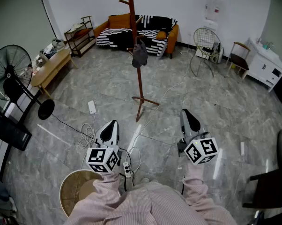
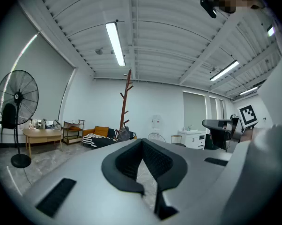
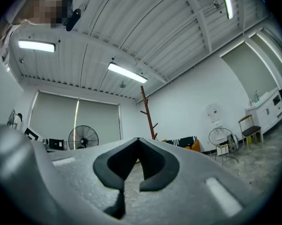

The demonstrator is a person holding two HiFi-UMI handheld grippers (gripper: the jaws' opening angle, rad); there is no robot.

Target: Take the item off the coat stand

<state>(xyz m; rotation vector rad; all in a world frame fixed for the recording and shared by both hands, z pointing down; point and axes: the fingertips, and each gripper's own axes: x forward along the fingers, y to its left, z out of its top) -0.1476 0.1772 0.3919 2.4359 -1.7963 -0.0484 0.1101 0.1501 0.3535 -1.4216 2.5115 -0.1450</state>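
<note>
Only in head view: both tools together, the left gripper (image 1: 112, 124) and the right gripper (image 1: 187, 114) side by side low in the picture, over striped sleeves (image 1: 150, 203); cables (image 1: 87, 132) and a power strip (image 1: 91, 107) on the marble floor (image 1: 108, 88); a round basket (image 1: 70, 191) beside the left sleeve.
Only in left gripper view: the right gripper seen side-on at the right edge, and ceiling strip lights (image 2: 115, 43).
Only in right gripper view: a wall of drawn blinds (image 3: 75, 123) behind the pedestal fan (image 3: 83, 137).
Left jaws: closed, pad tips meeting, nothing between them.
Right jaws: closed, pad tips meeting, empty.
Item: a dark grey item (image 1: 139, 55) hangs against the pole of the coat stand (image 1: 140, 81), part-way up.
Surroundings: an orange sofa (image 1: 116, 21) with a striped blanket behind the stand; a shelf rack (image 1: 80, 34) and a wooden worktop (image 1: 49, 67) to the left; a wire chair (image 1: 206, 46) and a white cabinet (image 1: 265, 64) to the right.
In the way: only bare floor crossed by cables lies between the jaws and the stand's base.
Item relative to jaws: well apart, ahead of both grippers and roughly between them. In the left gripper view it sits just left of and slightly above the jaw tips. In the right gripper view the pole rises above the tips, but the item cannot be made out.
</note>
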